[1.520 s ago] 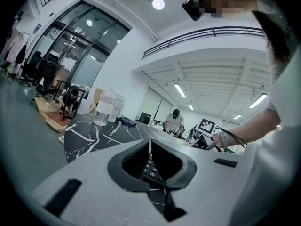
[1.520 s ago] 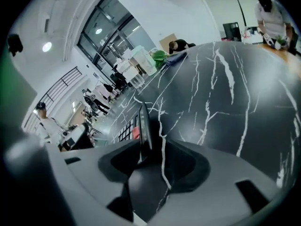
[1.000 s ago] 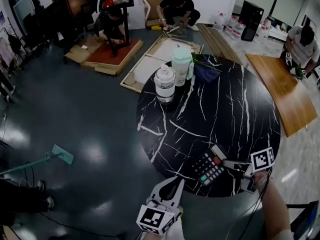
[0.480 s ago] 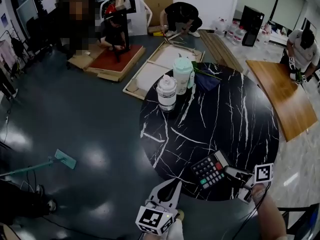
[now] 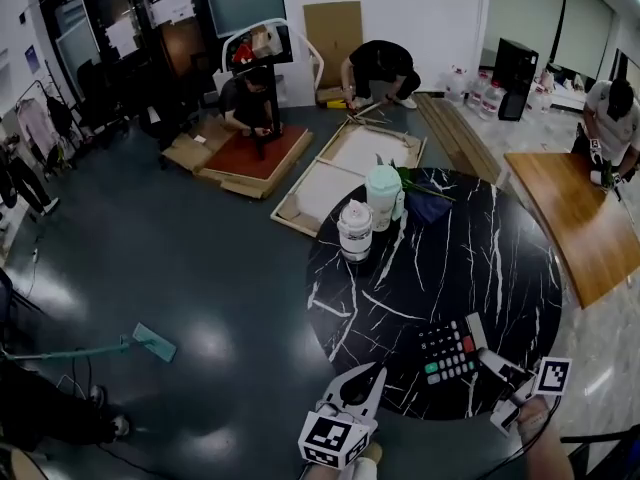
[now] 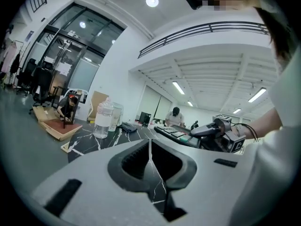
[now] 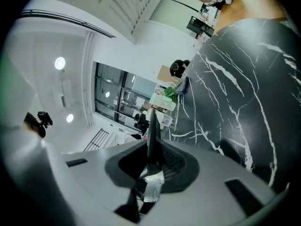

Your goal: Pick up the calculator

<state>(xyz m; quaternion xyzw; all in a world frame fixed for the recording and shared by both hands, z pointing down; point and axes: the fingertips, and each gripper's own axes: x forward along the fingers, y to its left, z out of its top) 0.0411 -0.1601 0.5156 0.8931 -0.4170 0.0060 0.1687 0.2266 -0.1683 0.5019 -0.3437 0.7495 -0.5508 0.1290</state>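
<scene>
Left: the left gripper [image 5: 368,376], its jaws pressed together with nothing between them, hangs just off the near rim of the round black marbled table [image 5: 470,258]. Centre to right: the calculator [image 5: 450,350], keys upward, is held above the table's near edge, one edge clamped between the jaws of the right gripper [image 5: 490,360].

**Lighting and image quality.** Bright, even indoor light came from round recessed ceiling lamps [image 6: 152,1] and long strip lights [image 6: 178,87]. The glossy dark-grey floor [image 5: 200,268] carried pale glare patches. Both gripper views showed fisheye bending and dark vignetted corners; the pale grey left gripper [image 6: 150,147] lay soft-focused.
</scene>
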